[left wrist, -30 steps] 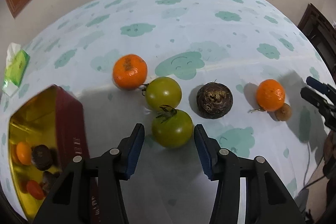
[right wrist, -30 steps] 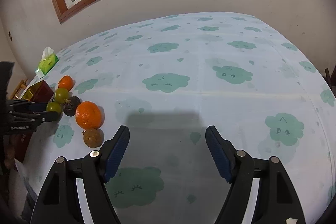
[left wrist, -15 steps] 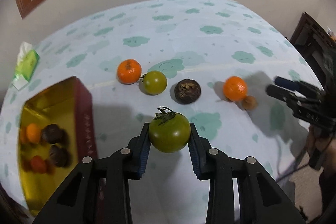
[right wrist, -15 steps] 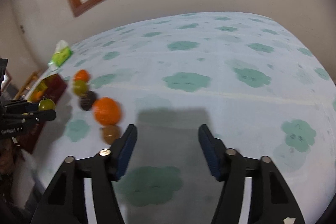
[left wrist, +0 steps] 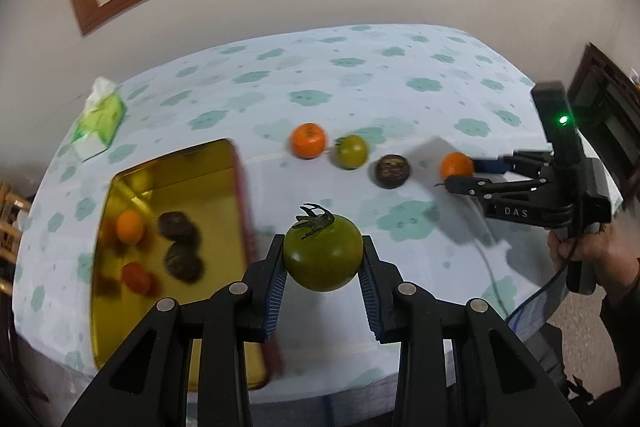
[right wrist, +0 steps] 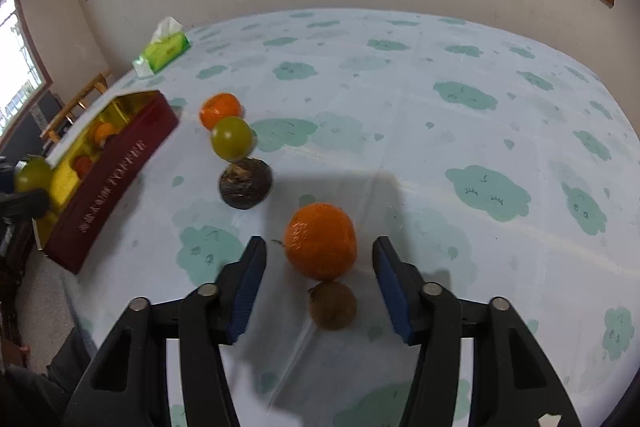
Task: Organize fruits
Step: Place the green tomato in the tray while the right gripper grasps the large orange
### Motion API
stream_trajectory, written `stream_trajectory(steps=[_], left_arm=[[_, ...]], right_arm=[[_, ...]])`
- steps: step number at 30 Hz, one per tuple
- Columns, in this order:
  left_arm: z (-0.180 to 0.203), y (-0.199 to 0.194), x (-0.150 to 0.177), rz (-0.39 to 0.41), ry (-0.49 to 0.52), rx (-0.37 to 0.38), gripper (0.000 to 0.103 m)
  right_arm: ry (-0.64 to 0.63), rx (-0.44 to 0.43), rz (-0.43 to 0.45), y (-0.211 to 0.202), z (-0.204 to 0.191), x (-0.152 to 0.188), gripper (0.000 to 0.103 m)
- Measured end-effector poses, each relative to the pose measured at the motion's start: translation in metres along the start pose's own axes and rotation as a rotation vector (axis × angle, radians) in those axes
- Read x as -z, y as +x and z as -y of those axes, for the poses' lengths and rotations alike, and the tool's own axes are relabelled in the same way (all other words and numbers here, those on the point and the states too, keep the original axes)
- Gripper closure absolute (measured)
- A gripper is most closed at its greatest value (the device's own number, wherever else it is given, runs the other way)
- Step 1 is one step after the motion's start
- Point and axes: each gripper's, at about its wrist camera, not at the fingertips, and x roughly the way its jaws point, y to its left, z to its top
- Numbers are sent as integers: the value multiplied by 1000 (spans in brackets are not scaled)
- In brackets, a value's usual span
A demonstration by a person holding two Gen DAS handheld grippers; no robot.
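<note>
My left gripper (left wrist: 322, 281) is shut on a green tomato (left wrist: 322, 255) and holds it above the table, just right of the open gold-lined tin (left wrist: 168, 163). The tin holds an orange (left wrist: 130, 226), dark fruits and a red one. On the cloth lie an orange (left wrist: 307, 140), a green tomato (left wrist: 351, 151), a dark round fruit (left wrist: 393, 171) and another orange (left wrist: 456, 165). My right gripper (right wrist: 320, 277) is open around that orange (right wrist: 321, 241) and a small brown fruit (right wrist: 333, 305). The held tomato (right wrist: 33, 175) shows at far left.
A green tissue pack (left wrist: 98, 119) lies at the table's far left corner. The red side of the tin (right wrist: 108, 183) faces my right gripper. The table (right wrist: 440, 131) carries a cloud-print cloth. A wooden chair (right wrist: 76, 99) stands beyond the left edge.
My left gripper closed on the green tomato and lifted it up and back beside the tin. My right gripper swung left and came down around the orange and the small brown fruit.
</note>
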Motion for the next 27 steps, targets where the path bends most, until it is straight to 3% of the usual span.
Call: stream_trajectory(steps=[5, 8, 11, 13, 27], left_arm=[[-45, -11, 17, -5, -104, -38, 67], [-77, -11, 30, -23, -166, -85, 67], [-102, -11, 43, -29, -212, -117, 67], [-116, -9, 52, -32, -234, -140, 67], [-125, 11, 67, -44, -234, -146, 67]], right_arm=[[-1, 4, -35, 6, 1, -3, 69], [30, -20, 21, -10, 2, -2, 69], [56, -120, 121, -44, -6, 2, 69], [40, -139, 161, -65, -19, 6, 69], [-49, -200, 239, -125, -81, 4, 69]])
